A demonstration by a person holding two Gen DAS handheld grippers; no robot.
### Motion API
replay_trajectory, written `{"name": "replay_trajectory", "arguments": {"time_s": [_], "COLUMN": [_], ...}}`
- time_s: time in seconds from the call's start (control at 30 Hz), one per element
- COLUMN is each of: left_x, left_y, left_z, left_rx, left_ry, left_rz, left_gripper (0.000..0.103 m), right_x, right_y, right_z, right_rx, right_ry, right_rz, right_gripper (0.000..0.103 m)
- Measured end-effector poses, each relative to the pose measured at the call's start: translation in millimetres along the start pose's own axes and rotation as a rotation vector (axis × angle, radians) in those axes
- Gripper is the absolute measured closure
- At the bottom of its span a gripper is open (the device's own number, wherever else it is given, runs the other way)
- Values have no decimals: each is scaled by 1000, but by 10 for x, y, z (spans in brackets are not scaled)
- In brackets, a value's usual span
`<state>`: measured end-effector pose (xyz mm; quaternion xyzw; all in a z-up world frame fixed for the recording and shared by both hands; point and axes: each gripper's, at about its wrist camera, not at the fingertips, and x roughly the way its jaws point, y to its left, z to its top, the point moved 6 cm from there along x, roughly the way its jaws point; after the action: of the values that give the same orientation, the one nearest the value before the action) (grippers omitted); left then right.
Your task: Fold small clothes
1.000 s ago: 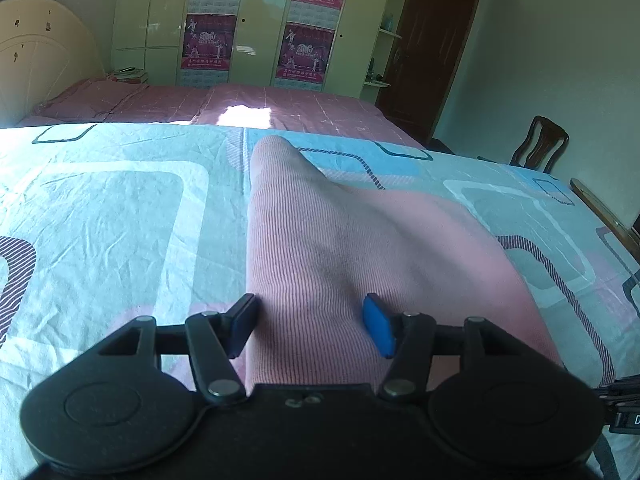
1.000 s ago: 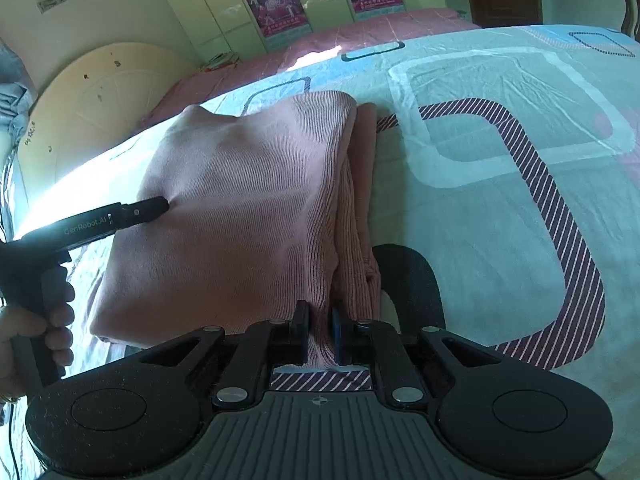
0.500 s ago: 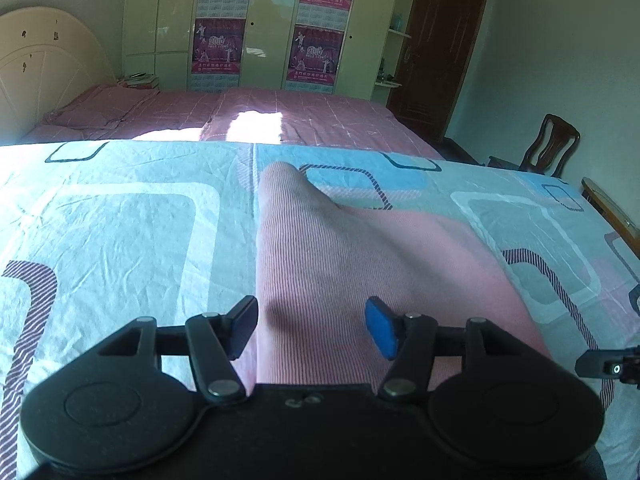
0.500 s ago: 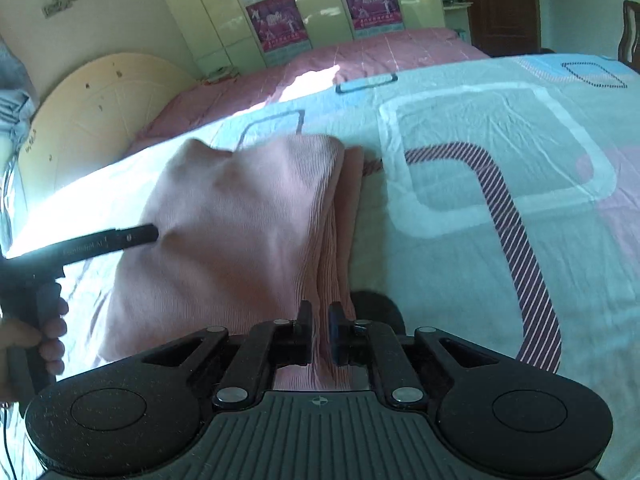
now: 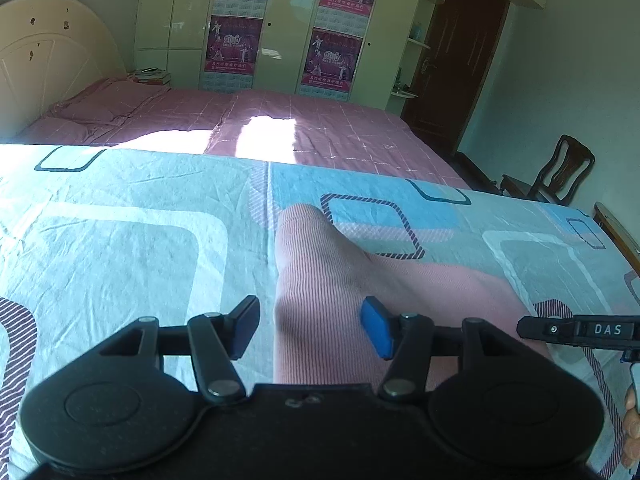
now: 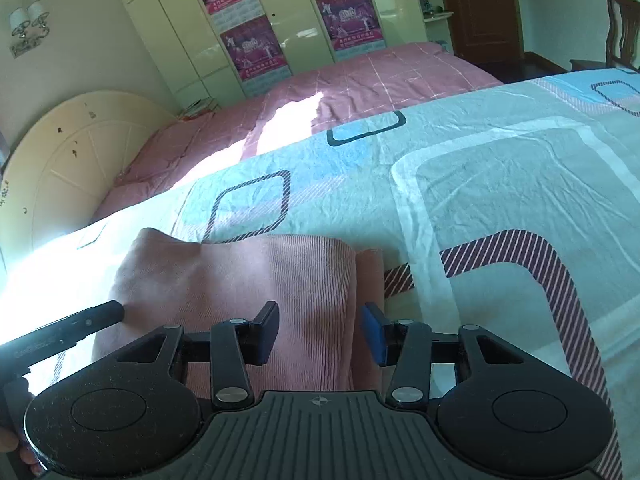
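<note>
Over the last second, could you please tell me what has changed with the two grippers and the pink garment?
The right gripper let go of the folded pink ribbed knit garment: it was pinching the right edge, its jaws have just been opening, and it has drawn back. The left gripper also drew back, open as before. The garment stays folded in place on the patterned light-blue bedsheet.

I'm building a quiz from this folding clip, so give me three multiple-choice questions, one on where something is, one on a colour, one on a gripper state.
1. Where does the folded garment lie?
A. on the patterned bedsheet
B. on the chair
C. on the floor
2. What colour is the garment?
A. green
B. pink
C. black
3. How do the right gripper jaws stand?
A. clamped on the cloth
B. apart
C. out of view

A: the sheet surrounds it.
B: ribbed pink knit.
B: the jaws have just been opening; a gap shows beside each pad.
</note>
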<state>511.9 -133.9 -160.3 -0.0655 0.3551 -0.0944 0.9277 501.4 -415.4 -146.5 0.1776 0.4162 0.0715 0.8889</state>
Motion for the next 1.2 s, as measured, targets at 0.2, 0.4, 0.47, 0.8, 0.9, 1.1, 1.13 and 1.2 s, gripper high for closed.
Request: {"name": "replay_trajectory", "arguments": {"time_s": [0.2,0.4,0.47,0.8,0.9,1.1,1.13,1.2], "left_x": [233,253,356,338,453,605,602,554], "left_y": [78,45,15,38,21,105,122,111], "left_z": [-42,-80,-160,41,70,-14,-18,4], "left_rx": [-36,-51,-14,-28,-14,-35,-49,-45], "left_ry": [55,32,57,26,38,57,59,61], "left_rz": [-33,-59,-31,-11,-1,28,27,27], "left_gripper": [47,53,52,49,48,36,36,37], "right_x": [178,-69,144,21,159,468,478,469], "right_y": [-17,145,35,91,192,110,95,91], "right_z": [-31,-108,-207,111,144,38,23,43], "right_rx": [-5,-269,-230,-150,-170,-263,-272,-270], "right_ry": [21,-151,-53,-144,-128,-108,-113,-98], "right_rz": [15,-156,-159,-128,-118,-223,-234,-229], "right_gripper": [87,96,96,96,96,97,97,97]}}
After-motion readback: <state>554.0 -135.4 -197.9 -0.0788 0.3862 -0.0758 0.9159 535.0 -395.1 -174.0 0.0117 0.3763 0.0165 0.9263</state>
